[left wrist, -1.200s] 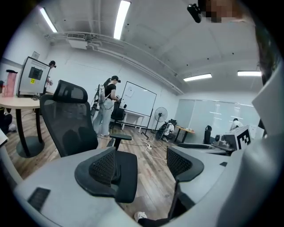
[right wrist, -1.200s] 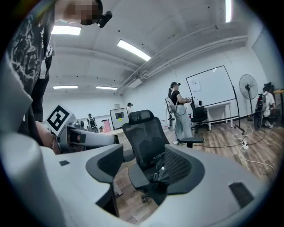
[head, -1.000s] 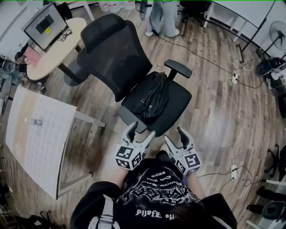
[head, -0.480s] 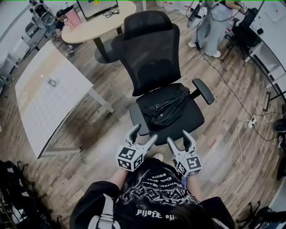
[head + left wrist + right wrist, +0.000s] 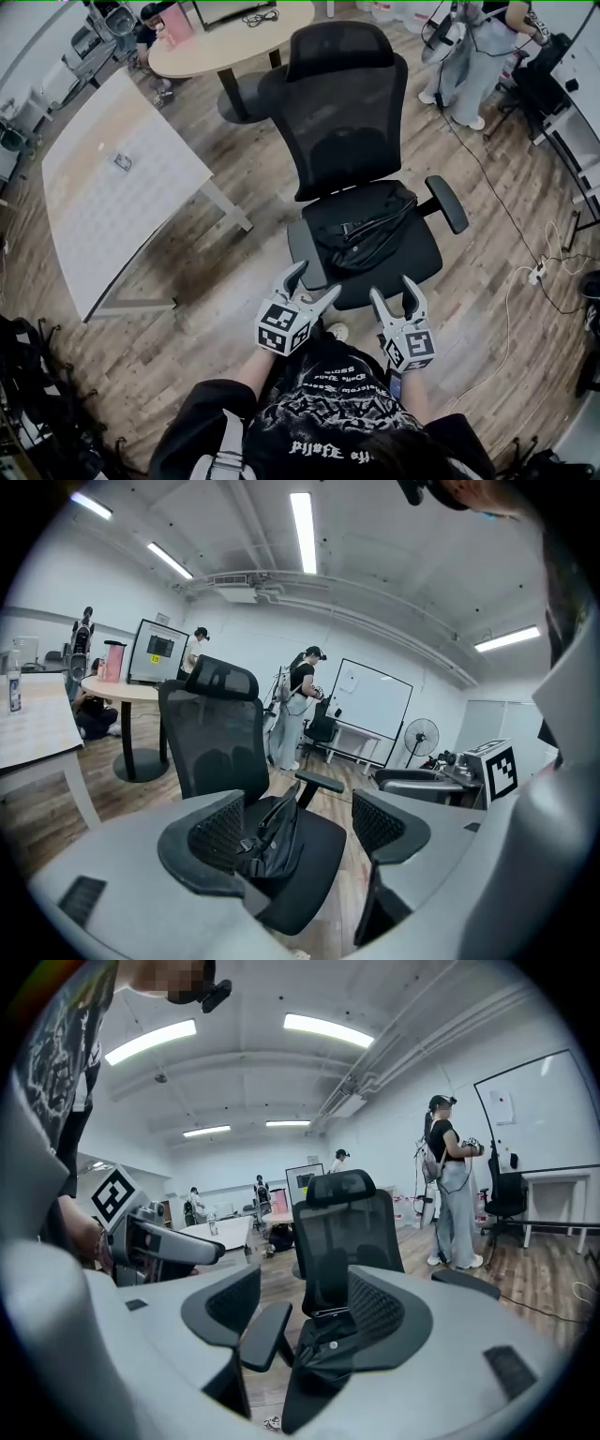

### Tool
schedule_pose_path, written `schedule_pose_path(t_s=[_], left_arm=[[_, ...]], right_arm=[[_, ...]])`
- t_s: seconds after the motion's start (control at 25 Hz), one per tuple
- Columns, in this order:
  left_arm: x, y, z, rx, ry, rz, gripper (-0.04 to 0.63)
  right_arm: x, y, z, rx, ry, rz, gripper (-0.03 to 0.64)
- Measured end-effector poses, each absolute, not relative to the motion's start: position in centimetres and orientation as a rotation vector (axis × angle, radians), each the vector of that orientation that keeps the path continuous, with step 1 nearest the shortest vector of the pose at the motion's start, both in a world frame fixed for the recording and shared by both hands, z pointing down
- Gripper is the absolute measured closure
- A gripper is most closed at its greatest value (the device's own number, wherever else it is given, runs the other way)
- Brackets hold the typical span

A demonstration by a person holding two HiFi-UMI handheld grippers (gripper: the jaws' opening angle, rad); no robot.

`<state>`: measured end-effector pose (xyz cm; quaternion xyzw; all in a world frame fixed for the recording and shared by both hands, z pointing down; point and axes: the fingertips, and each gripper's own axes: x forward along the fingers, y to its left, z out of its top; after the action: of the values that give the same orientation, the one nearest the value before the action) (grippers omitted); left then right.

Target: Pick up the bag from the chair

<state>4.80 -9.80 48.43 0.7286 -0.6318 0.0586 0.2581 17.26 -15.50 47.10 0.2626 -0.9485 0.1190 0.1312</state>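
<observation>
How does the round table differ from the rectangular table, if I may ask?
The round table has a tan top on a central pedestal; the rectangular table is paler, on a leg frame. The round table carries a monitor, the rectangular table one small item. Both stand on wood floor.

Head view:
- Black mesh office chair (image 5: 347, 103): base and wheels are hidden under its seat.
- Black fabric bag (image 5: 366, 234) on the seat: black on black, so I cannot trace its outline toward the seat's front edge.
- Small dark item (image 5: 122, 161) toward the far end of the white rectangular table (image 5: 103, 216): too small to identify.
- Round beige table (image 5: 234, 42) and standing person (image 5: 473, 66): both cut off by the top edge.

Left gripper view: one jaw of my left gripper (image 5: 300, 808) covers the bag's left flank.

Right gripper view: one jaw of my right gripper (image 5: 305, 1288) covers the seat's right side, and the gripper body hides the chair's base.
</observation>
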Motion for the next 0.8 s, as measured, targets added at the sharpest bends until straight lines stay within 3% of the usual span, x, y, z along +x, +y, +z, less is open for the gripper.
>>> schedule_pose_path(t_s=[0.8], left_arm=[[0.4,-16.8,55.8,1.998,-1.447,0.387,0.229]], right_arm=[[13.2,-24.6,49.0,0.914,-2.653,0.285,0.328]])
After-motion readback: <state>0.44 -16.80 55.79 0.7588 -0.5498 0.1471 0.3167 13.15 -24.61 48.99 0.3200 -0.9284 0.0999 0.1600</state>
